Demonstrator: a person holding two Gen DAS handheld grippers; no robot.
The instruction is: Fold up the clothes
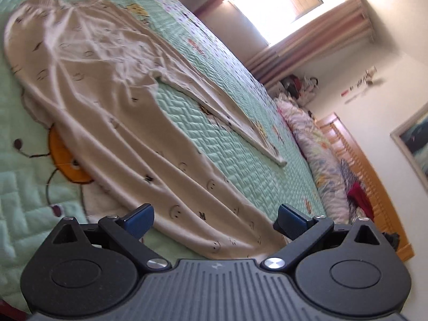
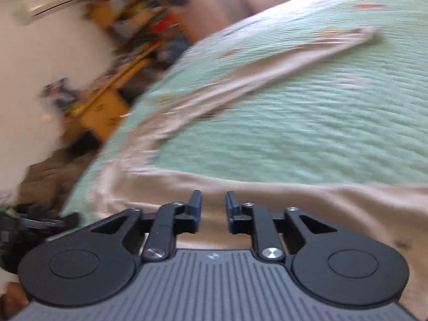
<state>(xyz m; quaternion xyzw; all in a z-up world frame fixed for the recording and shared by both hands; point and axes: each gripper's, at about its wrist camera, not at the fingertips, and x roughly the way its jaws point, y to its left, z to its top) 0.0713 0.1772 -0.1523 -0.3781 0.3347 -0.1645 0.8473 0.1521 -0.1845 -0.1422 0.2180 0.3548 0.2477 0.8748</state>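
Left gripper (image 1: 215, 220): fingers (image 1: 140, 218) spread wide, nothing pinched, hovering just over the near leg end of the beige smiley-print cotton pants (image 1: 112, 99). Right gripper (image 2: 212, 211): fingers (image 2: 195, 208) parted by a narrow gap, no cloth visibly between them, beige fabric right under and ahead.

Pants lie flat on the mint-green quilted bedspread (image 1: 240, 144). Long axis runs from the left fingers away to the waistband at far left; the second leg splays off to the right toward the pillows. Left hand sits squarely on the leg end, so it looks nearer to a hem grasp; the right is over fabric whose part I cannot tell.

Left wrist view shows the whole garment layout. Right wrist view is motion-blurred and shows only a strip of leg (image 2: 267, 61) crossing the bed, plus clutter beyond the bed edge.
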